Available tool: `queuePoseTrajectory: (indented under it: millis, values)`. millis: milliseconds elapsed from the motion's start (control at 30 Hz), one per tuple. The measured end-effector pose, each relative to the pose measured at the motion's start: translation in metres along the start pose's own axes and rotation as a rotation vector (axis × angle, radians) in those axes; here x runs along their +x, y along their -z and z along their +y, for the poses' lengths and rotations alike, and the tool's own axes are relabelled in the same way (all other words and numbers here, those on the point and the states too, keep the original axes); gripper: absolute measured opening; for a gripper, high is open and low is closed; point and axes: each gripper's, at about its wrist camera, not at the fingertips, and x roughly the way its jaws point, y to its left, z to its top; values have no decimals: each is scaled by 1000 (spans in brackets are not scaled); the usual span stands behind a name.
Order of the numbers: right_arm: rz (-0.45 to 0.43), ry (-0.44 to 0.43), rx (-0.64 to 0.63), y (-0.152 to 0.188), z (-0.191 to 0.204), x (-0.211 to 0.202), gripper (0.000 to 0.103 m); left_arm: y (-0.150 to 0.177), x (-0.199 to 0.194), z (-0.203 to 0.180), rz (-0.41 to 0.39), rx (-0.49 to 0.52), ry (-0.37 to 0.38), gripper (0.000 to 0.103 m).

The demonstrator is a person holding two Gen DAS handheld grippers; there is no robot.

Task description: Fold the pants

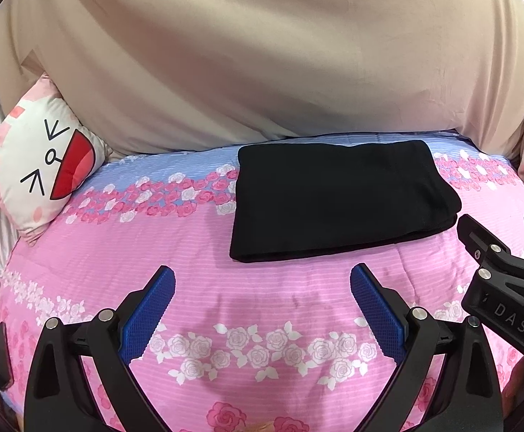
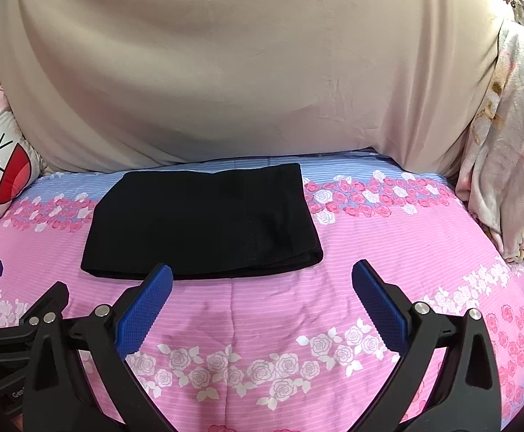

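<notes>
Folded black soft-knit pants lie as a flat rectangle on the pink rose-print bed cover, both grippers empty.

The left gripper and right gripper hover just short of the pants' near edge, jaws spread wide apart on nothing. In the right wrist view the pants sit centre-left; in the left wrist view, centre-right. The cloth looks light, limp and likely to slump or slide apart in layers, so any further hold should probably pinch all layers at the thick stacked fold at the lower right corner. Open cover lies below and right; a beige draped sheet closes the top, and a white cat-face cushion sits at the left.
</notes>
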Motion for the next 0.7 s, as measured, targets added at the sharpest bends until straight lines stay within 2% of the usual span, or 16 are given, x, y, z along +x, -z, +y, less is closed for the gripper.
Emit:
queuePoseTrajectory:
  millis: [700]
  values:
    - [-5,-26,0,-3,6,-4,98,-2,6,8,8,-29,-18,96]
